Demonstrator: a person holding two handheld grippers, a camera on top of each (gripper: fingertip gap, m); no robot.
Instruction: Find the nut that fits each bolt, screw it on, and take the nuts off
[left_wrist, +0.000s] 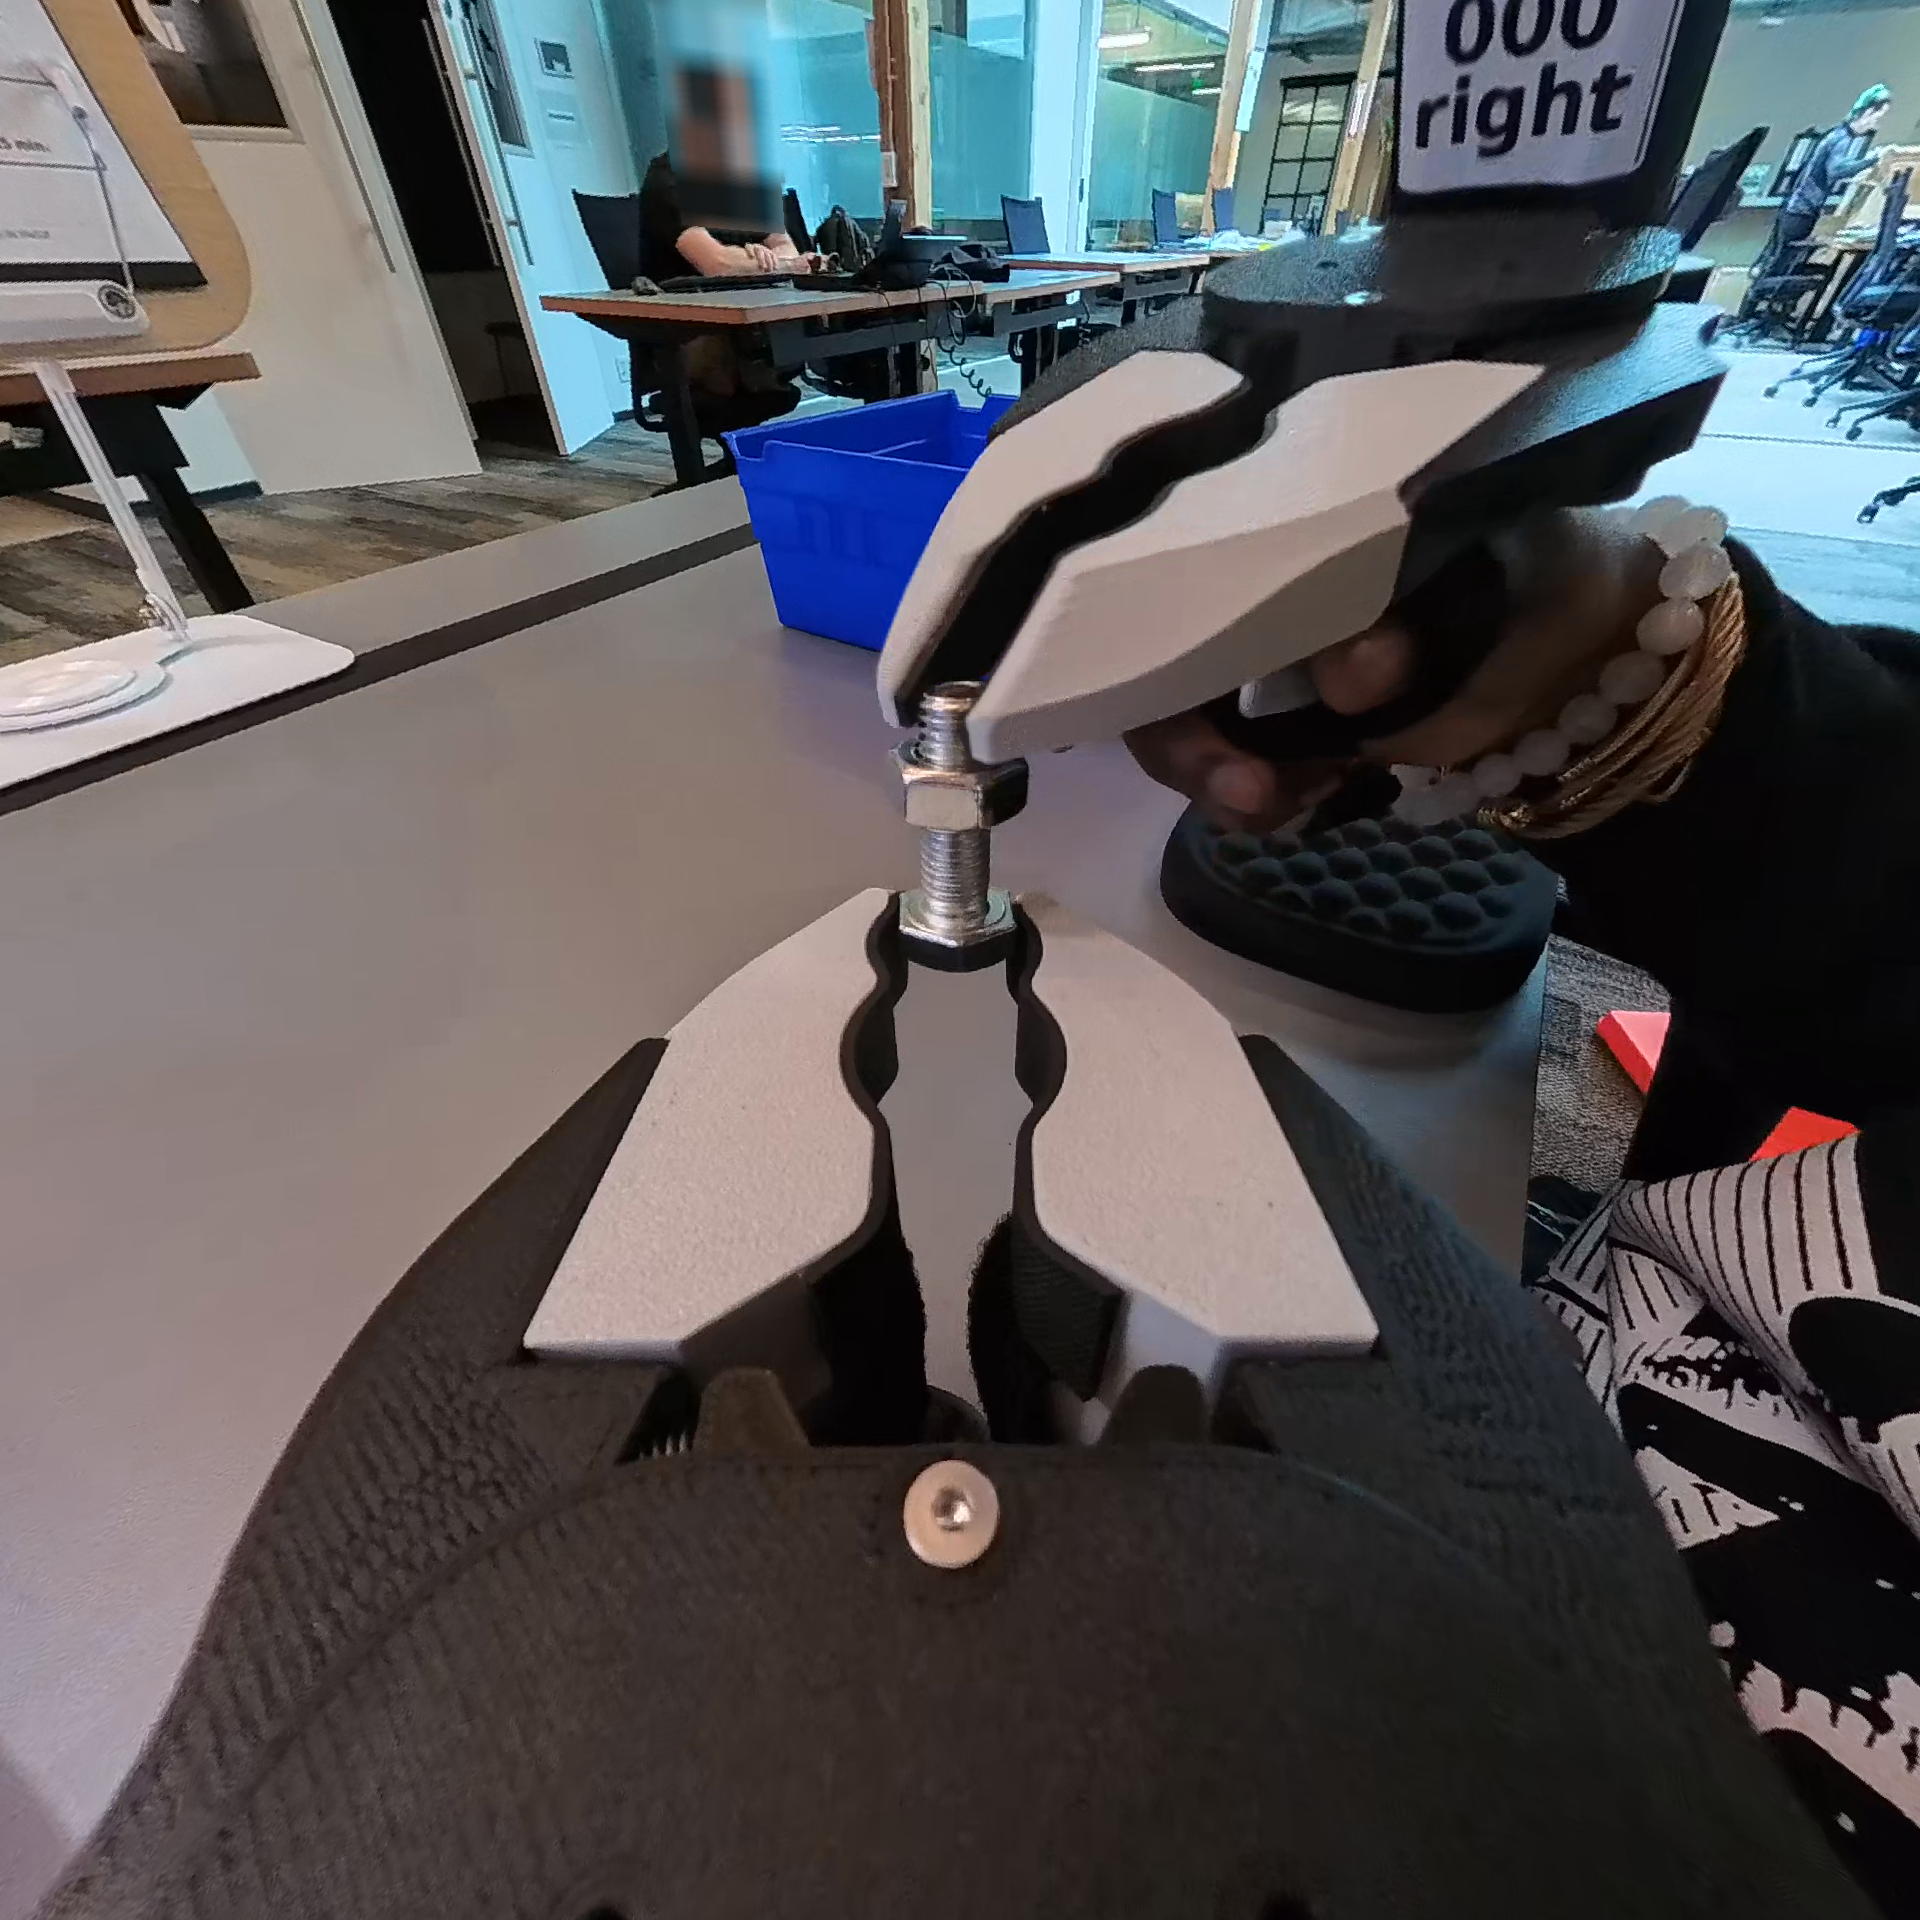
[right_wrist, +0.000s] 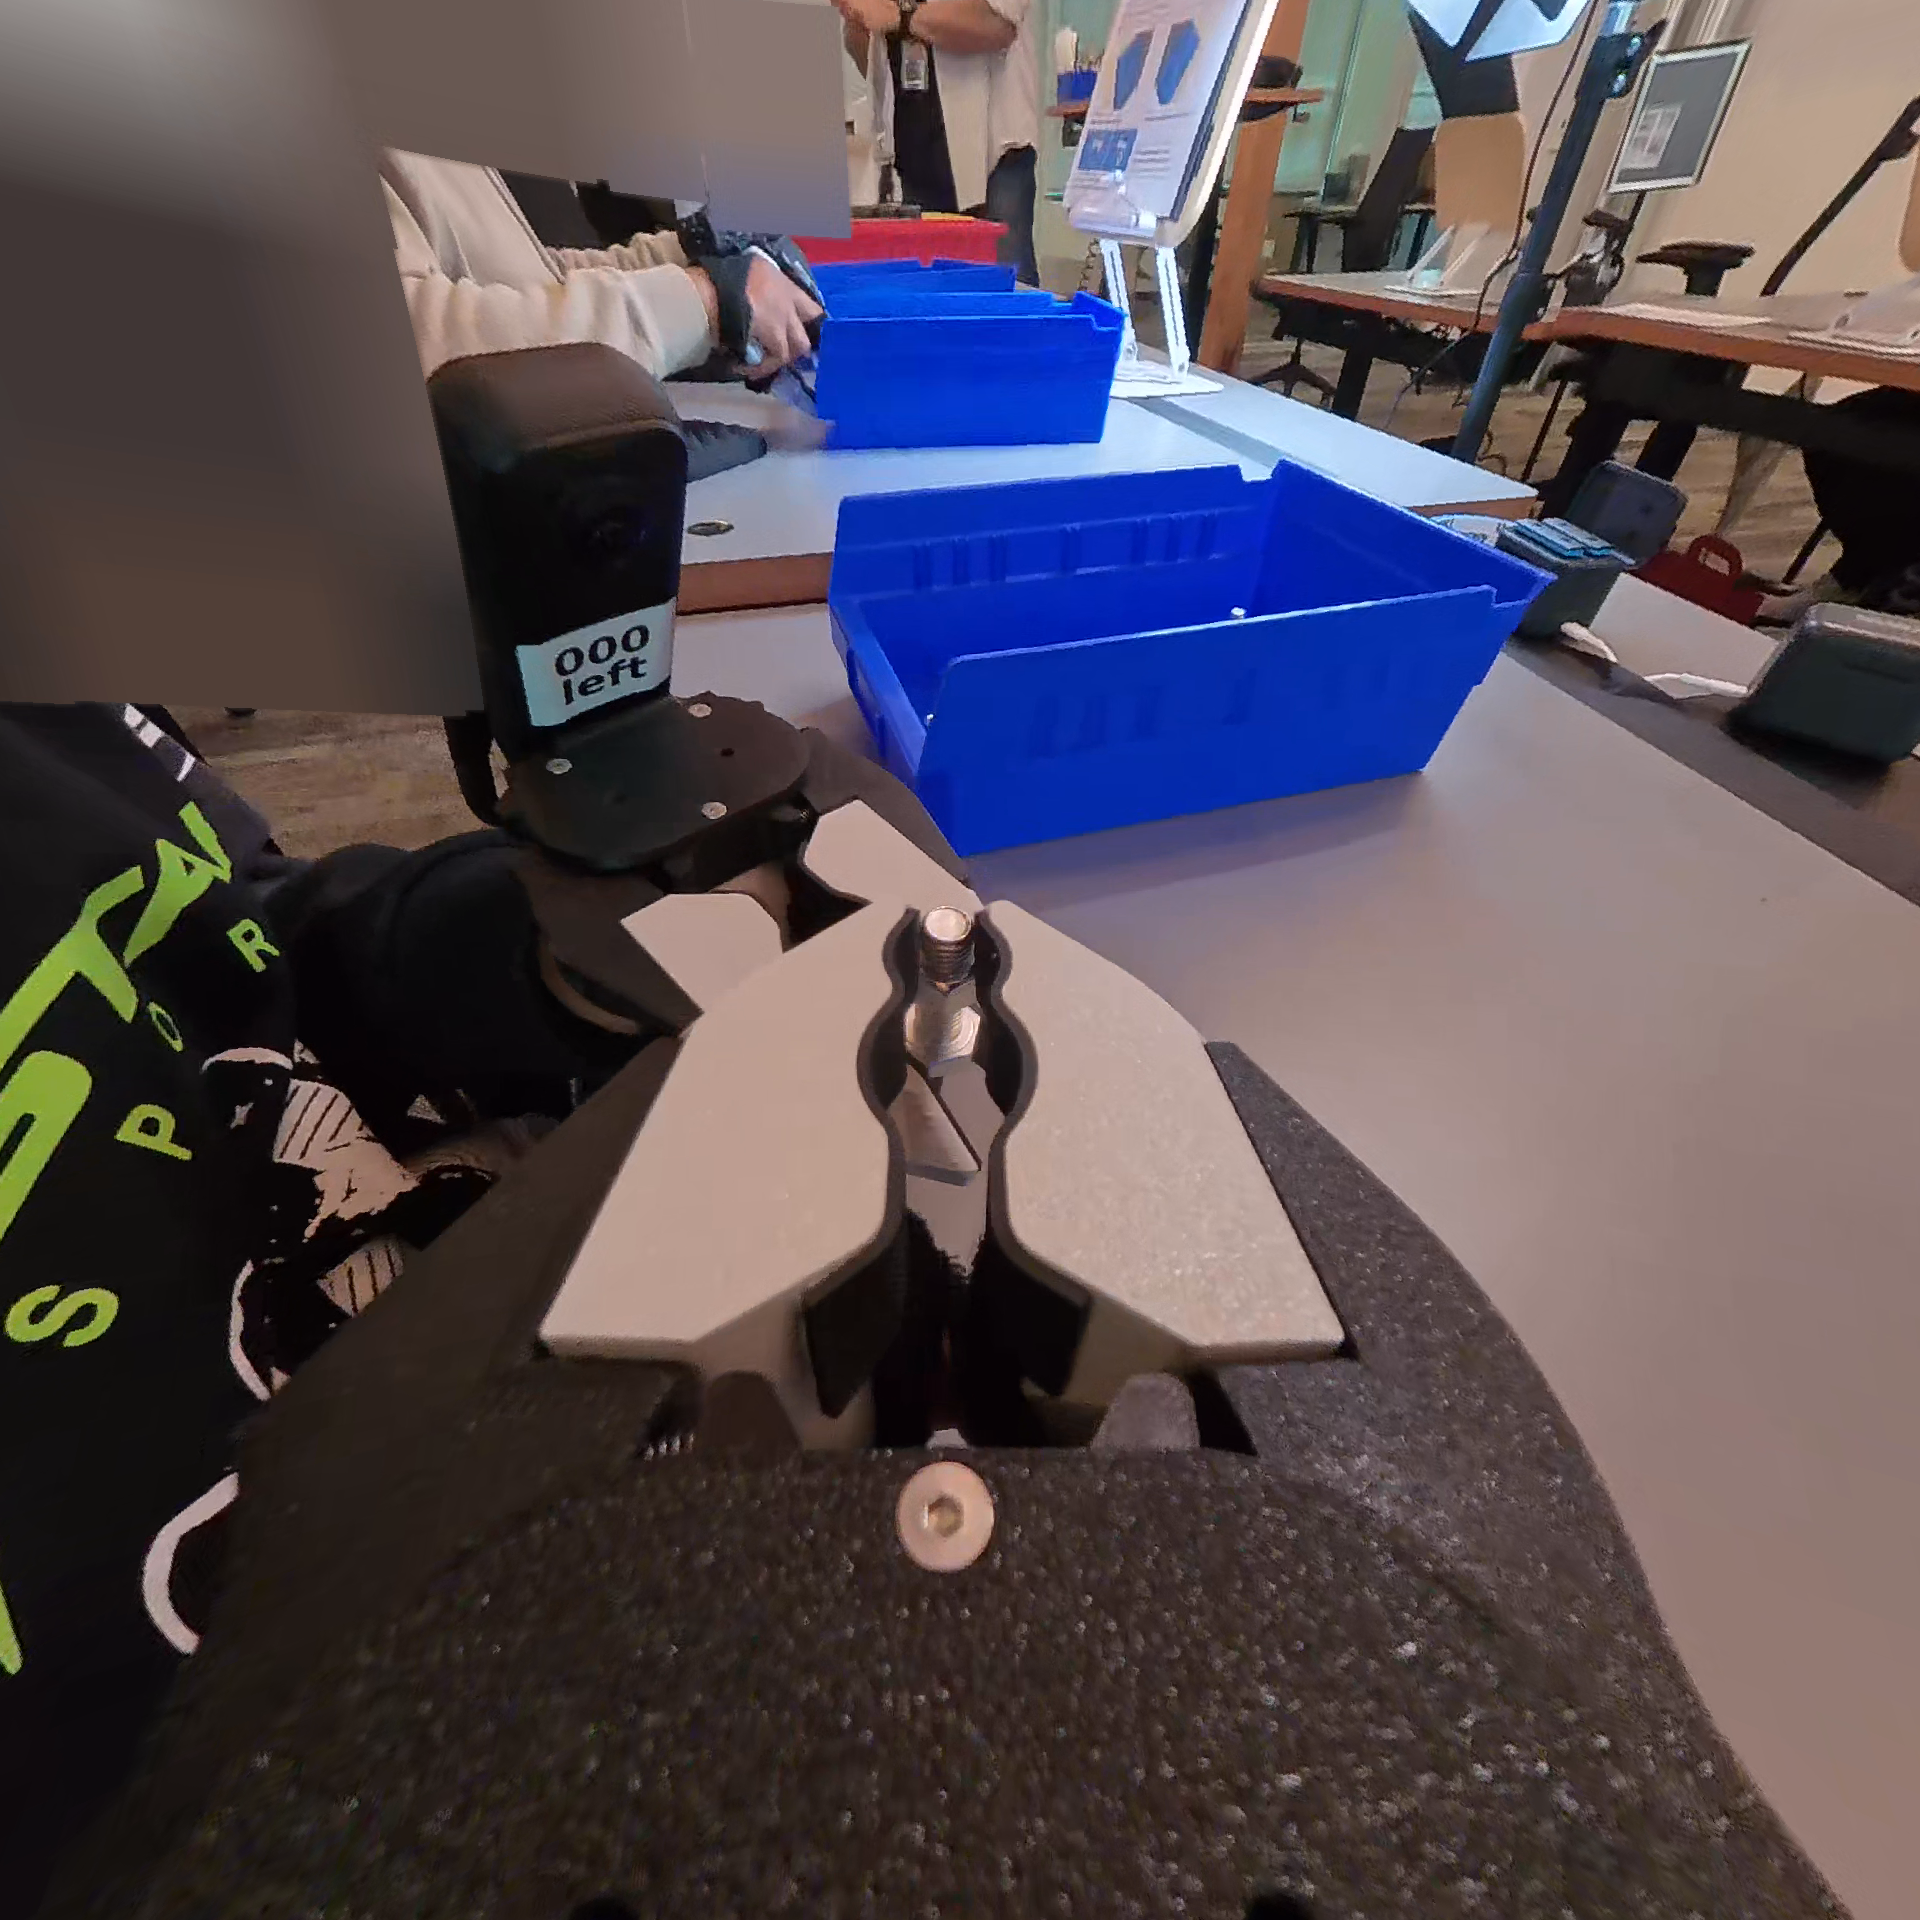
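Bolt held upright between two grippers, mid-frame

Left gripper (left_wrist: 956, 935) is clamped on the bolt's (left_wrist: 954, 852) head; right gripper (left_wrist: 940, 707) pinches its threaded tip above the nut (left_wrist: 961, 795). Blue bin (right_wrist: 1174, 665) sits upper right.

Two handheld grippers share one build: the left gripper (left_wrist: 958, 940) and the right gripper (right_wrist: 945, 951) each carry pale grey fingers (left_wrist: 1174, 1132) with wavy black inner edges, set in a textured black body fastened near the camera by a silver hex-socket screw (left_wrist: 951, 1524). A black camera (right_wrist: 566, 520) with a white label stands on the left gripper's black plate. The person wears black sleeves (left_wrist: 1808, 831), a black-and-white printed garment with green lettering (right_wrist: 94, 1060), and white bead and gold bracelets (left_wrist: 1652, 675).
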